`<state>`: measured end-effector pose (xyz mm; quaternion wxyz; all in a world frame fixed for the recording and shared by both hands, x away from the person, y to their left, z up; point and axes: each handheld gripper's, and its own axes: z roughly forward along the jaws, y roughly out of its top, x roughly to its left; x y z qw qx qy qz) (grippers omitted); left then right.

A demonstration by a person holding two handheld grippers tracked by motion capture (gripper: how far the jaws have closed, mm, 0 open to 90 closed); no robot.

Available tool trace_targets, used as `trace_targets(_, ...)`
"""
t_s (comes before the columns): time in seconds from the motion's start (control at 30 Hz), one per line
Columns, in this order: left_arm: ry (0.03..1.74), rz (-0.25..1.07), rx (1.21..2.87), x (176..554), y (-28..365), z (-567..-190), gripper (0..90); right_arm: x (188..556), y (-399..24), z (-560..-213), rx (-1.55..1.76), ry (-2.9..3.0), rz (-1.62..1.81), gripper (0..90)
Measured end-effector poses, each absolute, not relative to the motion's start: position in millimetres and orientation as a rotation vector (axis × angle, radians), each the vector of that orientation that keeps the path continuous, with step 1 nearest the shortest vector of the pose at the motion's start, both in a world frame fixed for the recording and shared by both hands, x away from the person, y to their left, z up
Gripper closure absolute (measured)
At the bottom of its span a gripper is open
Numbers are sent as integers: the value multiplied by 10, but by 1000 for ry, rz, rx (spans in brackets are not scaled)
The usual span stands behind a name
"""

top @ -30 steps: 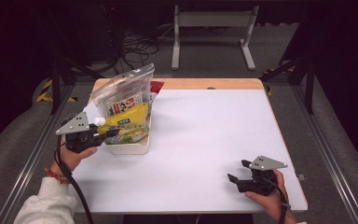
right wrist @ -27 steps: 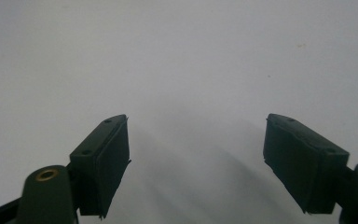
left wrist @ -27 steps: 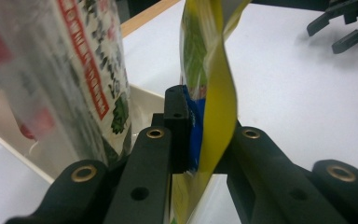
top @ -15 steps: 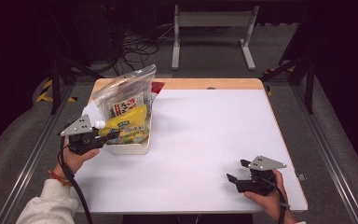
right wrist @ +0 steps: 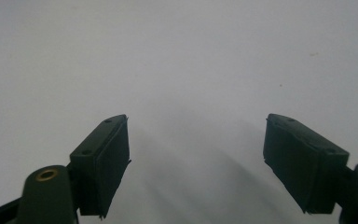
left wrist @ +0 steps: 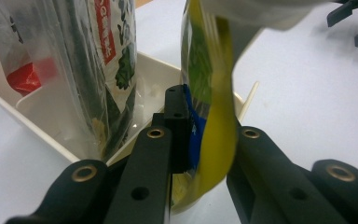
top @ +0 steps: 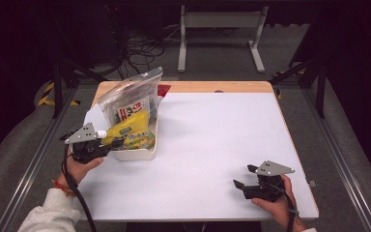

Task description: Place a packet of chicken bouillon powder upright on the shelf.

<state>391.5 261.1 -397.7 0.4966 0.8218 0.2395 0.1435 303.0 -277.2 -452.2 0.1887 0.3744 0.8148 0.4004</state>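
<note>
left gripper (left wrist: 205, 140) first: its two black jaws are pinched hard on the yellow pouch (left wrist: 214, 116), the flat lower edge of the pack squeezed between the pads, blue print showing right at the grip. the pouch rises up and away from the jaws, and from above its white cap (top: 100, 133) pokes back over the gripper's grey plate. just past the jaws, on their left side in the left gripper view, sits the white bin (left wrist: 37, 112), its near rim close beside the left jaw. standing inside it is the clear bag (left wrist: 98, 70) with dark green and red printed packs, taller than the bin wall. from the high view the left gripper (top: 107, 145) holds the yellow pouch (top: 128, 130) over the near end of the white bin (top: 135, 154), with the clear bag (top: 130, 96) just beyond.

over to the right gripper (right wrist: 196, 158): jaws spread wide, nothing between the pads, just bare white table (right wrist: 177, 56) ahead of them. in the high view the right gripper (top: 245, 180) rests low on the table (top: 222, 135), well apart from the bin and pouch, and it shows far off past the left jaws as dark prongs (left wrist: 354, 23).
</note>
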Motion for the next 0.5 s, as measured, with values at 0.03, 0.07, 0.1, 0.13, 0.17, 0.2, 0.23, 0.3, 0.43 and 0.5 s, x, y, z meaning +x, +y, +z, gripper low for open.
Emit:
trace_targets(0.03, 580, 349, 1990, 3913, 2611, -3979, 825, 3032, -2772, -4523, 1054, 2292, 1127, 226)
trace_targets(0.07, 580, 350, 1990, 3911, 2612, -3980, 825, 3035, -2769, -4526, 1053, 2293, 1125, 226)
trace_targets(0.1, 583, 349, 1989, 3908, 2613, -3985, 825, 3036, -2768, -4527, 1052, 2295, 1125, 225)
trace_targets(0.13, 589, 349, 1983, 3905, 2617, -3993, 825, 3036, -2766, -4527, 1050, 2297, 1125, 225)
trace_targets(0.17, 591, 352, 1978, 3909, 2622, -4000, 824, 3035, -2765, -4526, 1049, 2297, 1127, 226)
trace_targets(0.2, 594, 357, 1973, 3909, 2626, -4007, 824, 3035, -2764, -4525, 1048, 2296, 1125, 226)
trace_targets(0.23, 601, 357, 1972, 3905, 2629, -4010, 823, 3033, -2764, -4522, 1047, 2296, 1124, 226)
trace_targets(0.3, 611, 361, 1965, 3896, 2626, -4016, 820, 3029, -2768, -4517, 1043, 2295, 1126, 226)
trace_targets(0.43, 635, 382, 1946, 3874, 2623, -4011, 796, 3025, -2775, -4509, 1041, 2292, 1124, 226)
trace_targets(0.5, 632, 389, 1942, 3864, 2633, -4004, 798, 3022, -2776, -4506, 1037, 2291, 1126, 225)
